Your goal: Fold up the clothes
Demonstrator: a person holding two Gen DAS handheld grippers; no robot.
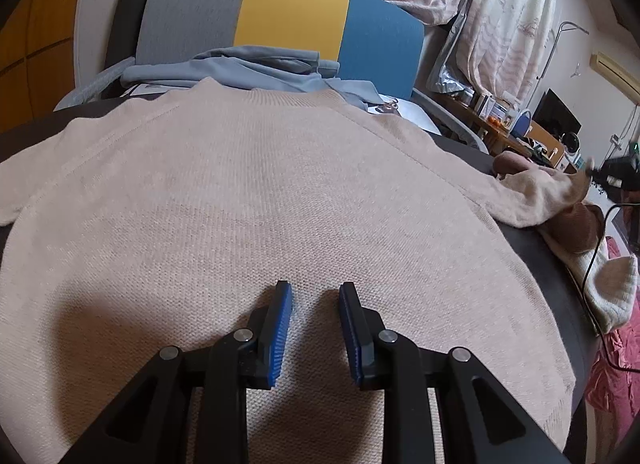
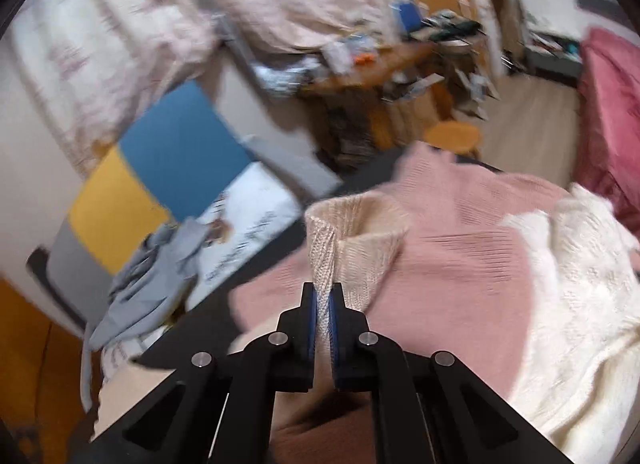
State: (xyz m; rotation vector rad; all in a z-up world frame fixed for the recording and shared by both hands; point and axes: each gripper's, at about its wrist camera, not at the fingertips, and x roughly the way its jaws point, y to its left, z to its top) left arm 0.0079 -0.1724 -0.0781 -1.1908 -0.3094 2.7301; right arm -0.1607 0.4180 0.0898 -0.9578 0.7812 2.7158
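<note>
A beige knit sweater (image 1: 260, 192) lies spread flat on a dark surface (image 1: 532, 248), neckline away from me. My left gripper (image 1: 316, 292) hovers low over its lower middle, blue pads apart with only flat cloth beneath them. The sweater's right sleeve (image 1: 532, 192) runs off to the right. In the right wrist view, which is blurred, my right gripper (image 2: 323, 292) is shut on that sleeve's ribbed cuff (image 2: 352, 232), which stands up out of the jaws.
A pink sweater (image 2: 460, 244) and a white knit (image 2: 580, 304) lie heaped under the lifted cuff. A light blue garment (image 1: 248, 68) lies behind the neckline, against a grey, yellow and blue cushion (image 1: 288, 12). A cluttered wooden table (image 2: 380, 60) stands beyond.
</note>
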